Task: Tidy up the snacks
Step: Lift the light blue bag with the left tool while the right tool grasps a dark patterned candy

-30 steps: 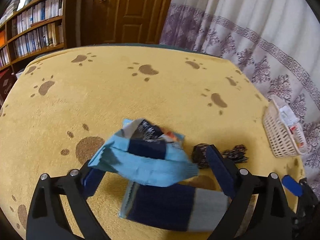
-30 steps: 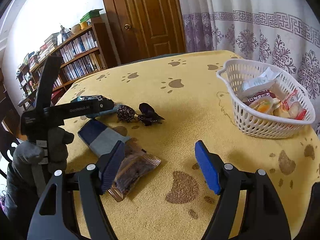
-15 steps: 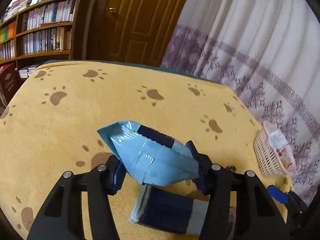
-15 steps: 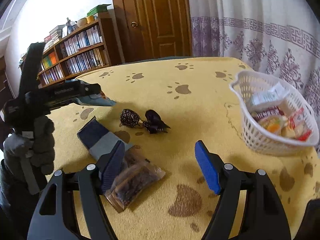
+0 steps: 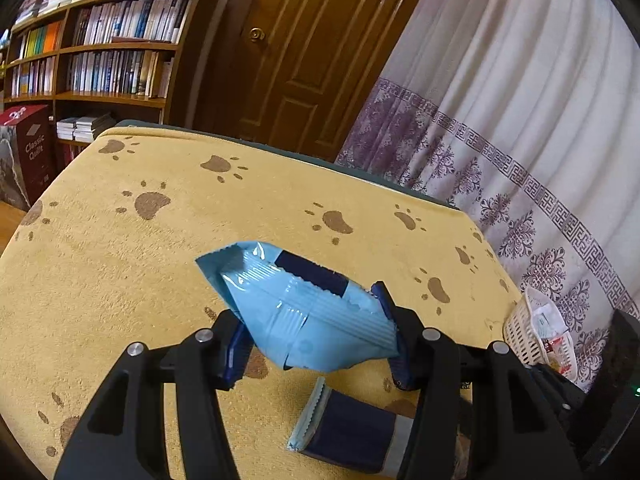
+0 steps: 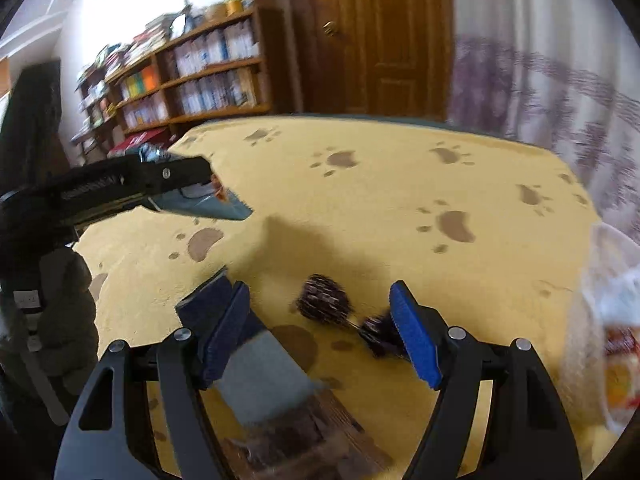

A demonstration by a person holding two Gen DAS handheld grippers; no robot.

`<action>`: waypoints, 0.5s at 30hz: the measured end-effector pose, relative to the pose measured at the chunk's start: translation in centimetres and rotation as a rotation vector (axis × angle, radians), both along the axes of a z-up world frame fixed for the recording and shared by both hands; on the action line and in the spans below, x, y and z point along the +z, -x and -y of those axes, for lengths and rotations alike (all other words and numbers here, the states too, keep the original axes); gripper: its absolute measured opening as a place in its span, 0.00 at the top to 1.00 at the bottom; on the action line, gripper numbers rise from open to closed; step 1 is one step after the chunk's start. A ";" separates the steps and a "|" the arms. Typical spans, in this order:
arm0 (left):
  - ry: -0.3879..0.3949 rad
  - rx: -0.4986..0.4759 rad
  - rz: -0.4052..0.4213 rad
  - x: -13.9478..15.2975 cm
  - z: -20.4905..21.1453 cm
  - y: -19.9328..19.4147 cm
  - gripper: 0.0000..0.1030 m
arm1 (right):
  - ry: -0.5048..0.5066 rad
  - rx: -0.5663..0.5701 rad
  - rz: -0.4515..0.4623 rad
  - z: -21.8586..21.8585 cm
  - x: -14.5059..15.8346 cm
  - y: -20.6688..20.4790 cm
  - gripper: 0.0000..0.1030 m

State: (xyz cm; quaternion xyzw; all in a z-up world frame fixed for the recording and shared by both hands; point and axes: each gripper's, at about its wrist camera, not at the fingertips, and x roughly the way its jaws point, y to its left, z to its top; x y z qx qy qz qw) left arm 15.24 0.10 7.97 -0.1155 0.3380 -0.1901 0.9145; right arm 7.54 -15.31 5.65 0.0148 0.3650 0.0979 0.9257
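1. Left gripper [image 5: 316, 344]: jaws pinch one light-blue snack packet [image 5: 296, 304] by its wider end. The packet is clear of the yellow paw-print cover [image 5: 160, 272], held in the air.
2. Packet axis, left wrist view: long axis runs from about 4 o'clock at the jaws to 10 o'clock; the free crimped end points to 10 o'clock, toward the bookshelf [image 5: 100, 40]. A dark-blue band crosses its upper face.
3. Right wrist view: the same packet [image 6: 208, 204] juts from the left gripper [image 6: 180, 176] at 9 o'clock, tip pointing to 3 o'clock.
4. Right gripper [image 6: 320, 336]: jaws spread, nothing between the pads; it hangs above the cover.
5. Count on the cover: one navy-and-grey packet [image 6: 256, 356], lying flat under the right gripper's left finger; one clear bag of dark pieces [image 6: 304, 432] at 6 o'clock, blurred; two dark wrapped sweets [image 6: 324, 300], just beside each other.
6. The navy-and-grey packet [image 5: 352, 432] also shows at 6 o'clock in the left wrist view, serrated end toward 9 o'clock.
7. One white basket [image 5: 520, 336] at 4 o'clock, well apart from the held packet, holding several wrapped snacks; number not countable.
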 end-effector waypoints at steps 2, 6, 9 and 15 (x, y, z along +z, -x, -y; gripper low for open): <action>0.003 0.003 -0.004 -0.1 -0.1 -0.1 0.46 | 0.017 0.028 -0.031 -0.4 -0.8 -1.3 0.36; 0.005 0.006 -0.003 -0.2 -0.1 -0.1 0.46 | 0.074 0.026 -0.099 -0.4 -2.7 -3.5 0.51; 0.003 0.005 -0.005 -0.3 0.1 -0.1 0.46 | 0.072 0.026 -0.118 0.0 -3.5 -3.9 0.55; -0.004 -0.004 -0.008 -0.5 0.5 -0.1 0.46 | 0.089 0.036 -0.110 -0.2 -3.7 -3.8 0.55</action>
